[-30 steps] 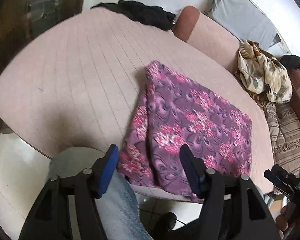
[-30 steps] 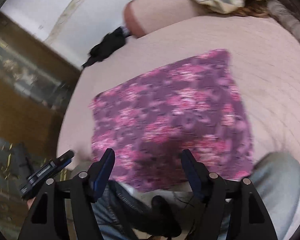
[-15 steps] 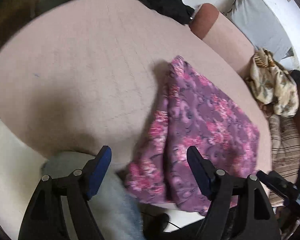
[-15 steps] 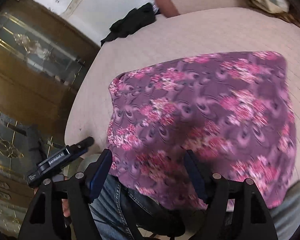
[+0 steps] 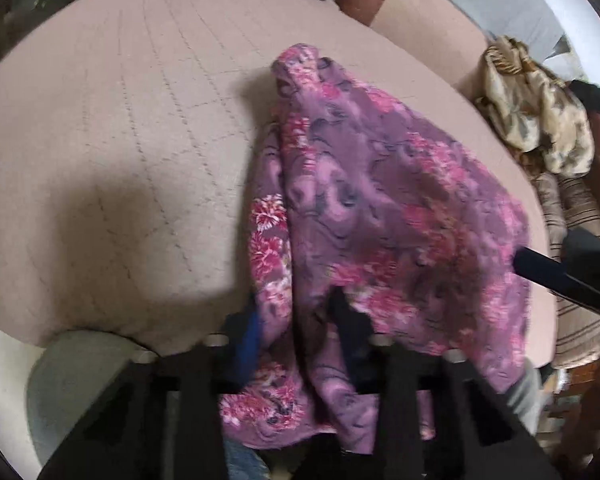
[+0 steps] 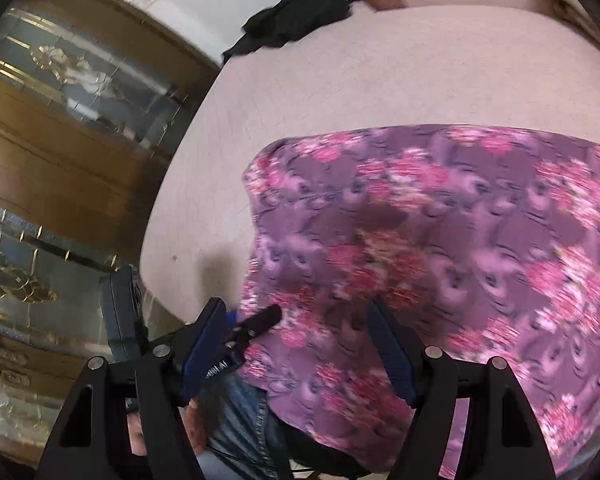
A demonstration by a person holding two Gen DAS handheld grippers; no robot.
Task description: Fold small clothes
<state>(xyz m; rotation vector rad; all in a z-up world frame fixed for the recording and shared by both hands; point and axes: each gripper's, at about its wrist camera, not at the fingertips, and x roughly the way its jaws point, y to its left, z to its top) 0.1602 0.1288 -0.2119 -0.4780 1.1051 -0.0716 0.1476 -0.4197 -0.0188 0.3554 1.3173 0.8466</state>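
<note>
A purple cloth with pink flowers (image 5: 380, 208) lies on the pale pink quilted surface (image 5: 120, 140), its near edge hanging over the front. My left gripper (image 5: 296, 320) is at the cloth's near left corner. Its jaws are closing and the fabric is bunched up between the two fingers. In the right wrist view the same cloth (image 6: 440, 240) fills the right half. There my right gripper (image 6: 300, 344) stands open over the cloth's near edge, apart from it, and the left gripper (image 6: 260, 322) pokes in at the cloth's left corner. One finger of the right gripper (image 5: 560, 276) shows at the far right of the left wrist view.
A dark garment (image 6: 296, 16) lies at the far end of the surface. A beige patterned cloth (image 5: 540, 120) is heaped on the sofa at the right, with a grey cushion (image 5: 496, 0) behind it. A wooden glass-fronted cabinet (image 6: 60, 140) stands to the left. The person's jeans-clad legs (image 6: 240, 432) are below the near edge.
My left gripper came down onto the cloth's near left corner and its fingers closed in on the fabric, which now ridges up along its left side. My right gripper swept left along the near edge, staying open.
</note>
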